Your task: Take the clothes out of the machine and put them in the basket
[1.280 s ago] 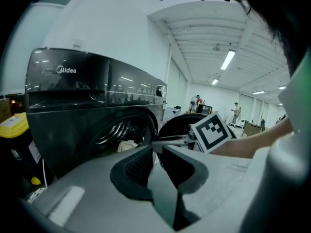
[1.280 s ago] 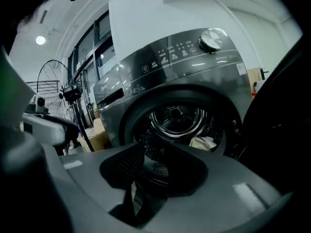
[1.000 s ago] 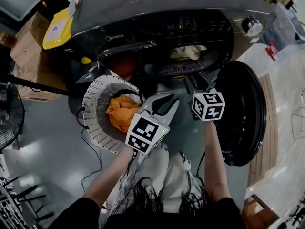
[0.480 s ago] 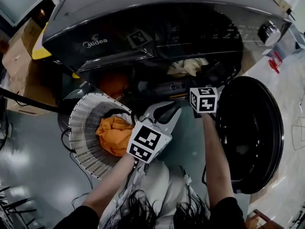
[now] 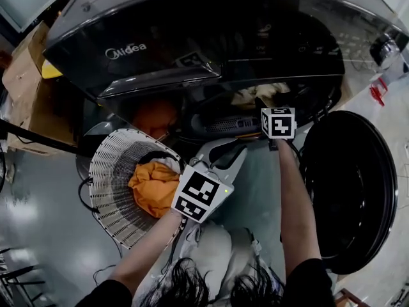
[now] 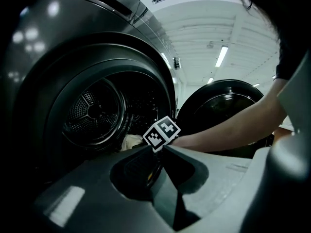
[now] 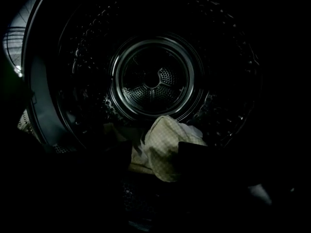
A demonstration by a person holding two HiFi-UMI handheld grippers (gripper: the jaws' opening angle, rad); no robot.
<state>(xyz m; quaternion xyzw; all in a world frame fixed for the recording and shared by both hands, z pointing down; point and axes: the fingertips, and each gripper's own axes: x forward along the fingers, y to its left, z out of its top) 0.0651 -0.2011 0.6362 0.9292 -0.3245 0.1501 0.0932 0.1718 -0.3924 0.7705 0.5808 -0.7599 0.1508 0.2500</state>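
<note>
The dark washing machine (image 5: 192,37) fills the top of the head view, its round door (image 5: 348,184) swung open to the right. A pale checked cloth (image 7: 163,149) lies at the front of the drum (image 7: 155,81); it also shows in the mouth (image 5: 259,94). My right gripper (image 5: 268,107) reaches into the mouth. Its jaws (image 7: 155,144) have just been opening and stand open as dark outlines on either side of the cloth. The white basket (image 5: 112,184) on the floor holds an orange cloth (image 5: 153,187). My left gripper (image 5: 239,149) hangs beside the basket, shut and empty (image 6: 160,148).
Cardboard boxes (image 5: 25,75) and a yellow item (image 5: 51,69) stand left of the machine. A black pole (image 5: 38,139) crosses at the left, and a cable (image 5: 83,194) trails on the grey floor by the basket. The open door blocks the right side.
My right gripper has moved from in front of the machine up into the drum mouth. The left gripper has stayed beside the basket, a little lower. The orange cloth has not moved.
</note>
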